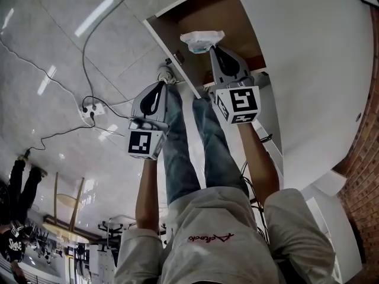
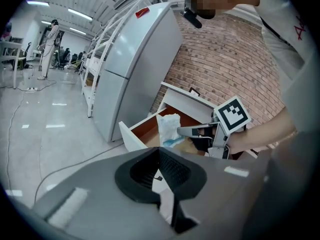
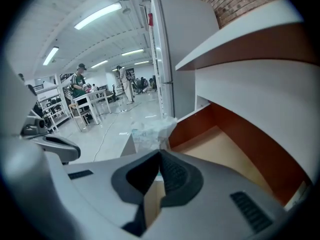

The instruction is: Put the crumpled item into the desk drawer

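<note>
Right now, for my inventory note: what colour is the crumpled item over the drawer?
Crumpled item: white, pale blue patch; best in left gripper view.

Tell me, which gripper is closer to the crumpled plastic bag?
Right. The right gripper pinches the crumpled plastic bag over the open drawer; the left gripper hangs outside the drawer's front panel, apart from the bag.

Crinkly white plastic crumpled item (image 1: 202, 40), wood-toned drawer (image 1: 213, 13) inside (smooth white front), glossy tiled floor (image 1: 47, 40), rough brick wall (image 2: 220, 69)

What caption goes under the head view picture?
The right gripper holds a crumpled white packet over the open desk drawer; the left gripper hangs nearby.
</note>
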`<state>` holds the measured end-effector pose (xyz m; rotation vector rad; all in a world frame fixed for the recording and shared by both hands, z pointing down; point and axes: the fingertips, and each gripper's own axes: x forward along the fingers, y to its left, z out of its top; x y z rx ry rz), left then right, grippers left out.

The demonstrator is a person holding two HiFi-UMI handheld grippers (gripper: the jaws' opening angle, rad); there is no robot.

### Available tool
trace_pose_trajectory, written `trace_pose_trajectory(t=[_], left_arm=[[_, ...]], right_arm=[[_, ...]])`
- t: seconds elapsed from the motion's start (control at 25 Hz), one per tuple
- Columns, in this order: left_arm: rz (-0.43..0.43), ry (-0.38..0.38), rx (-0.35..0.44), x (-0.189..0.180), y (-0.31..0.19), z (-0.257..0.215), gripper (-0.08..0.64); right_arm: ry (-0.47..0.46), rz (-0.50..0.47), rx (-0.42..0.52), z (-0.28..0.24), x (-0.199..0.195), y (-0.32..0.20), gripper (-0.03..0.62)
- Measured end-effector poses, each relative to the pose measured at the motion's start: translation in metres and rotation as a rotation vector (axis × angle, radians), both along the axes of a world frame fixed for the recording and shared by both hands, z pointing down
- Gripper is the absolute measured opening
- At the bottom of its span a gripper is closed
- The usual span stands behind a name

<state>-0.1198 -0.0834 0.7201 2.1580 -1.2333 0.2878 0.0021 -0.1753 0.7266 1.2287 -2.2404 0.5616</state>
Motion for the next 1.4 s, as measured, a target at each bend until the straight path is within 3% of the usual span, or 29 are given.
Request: trace_pose_trajectory(t=[0.44,0.68,1.0,1.2,1.4], left_arm=[[-0.018,0.016,-0.015,0.000,-0.004,0.005,0.009],[-0.033,0.027,-0.019,0.001,-0.002,0.004,0.009],[-0.037,0.037,-0.014,0.004,0.002,0.003,0.009],[-0.042,0.044,-0.021,0.006,0.003,0.003,0.009],[-0.048,0.045,-0.015,0.004,0.002,0.003,0.009]], right_arm=[[0.007,0.029,-0.080,0.034,-0.011,-0.035,0.012],[0.081,0.055,-0.185,0.071,-0.009,-0.042,0.012],[0.230,0.013,-0.340,0.119,-0.003,-0.038,0.012],[0.285,0.024,-0.399,0.135,0.000,-0.037,0.014],[0.295,0.025,-0.397,0.137,-0.002,-0.041,0.014]])
